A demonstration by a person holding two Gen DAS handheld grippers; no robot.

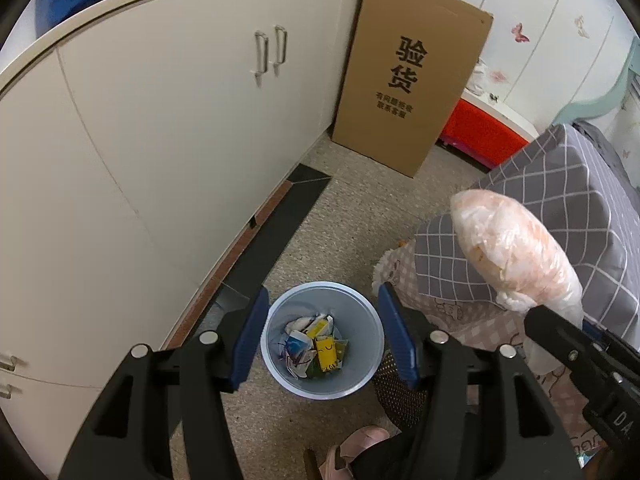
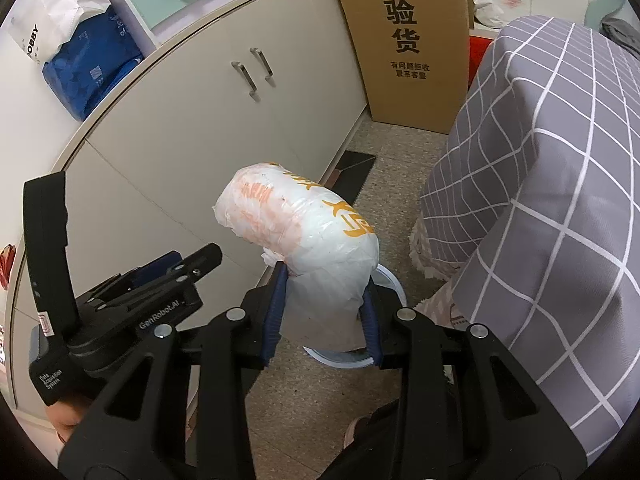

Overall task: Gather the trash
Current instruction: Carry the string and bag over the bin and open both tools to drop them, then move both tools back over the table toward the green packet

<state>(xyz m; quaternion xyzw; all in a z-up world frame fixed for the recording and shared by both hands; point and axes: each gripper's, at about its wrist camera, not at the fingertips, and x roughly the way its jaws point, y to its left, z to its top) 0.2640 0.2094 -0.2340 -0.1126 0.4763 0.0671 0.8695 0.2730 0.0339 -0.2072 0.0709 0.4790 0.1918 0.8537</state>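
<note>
Two grippers: my right gripper (image 2: 325, 312) clamps a stuffed plastic bag (image 2: 308, 236), holding it above the grey bin (image 1: 322, 346) for dropping; my left gripper (image 1: 320, 334) hangs spread and empty, framing the bin, paper scraps (image 1: 314, 346) inside.
</note>
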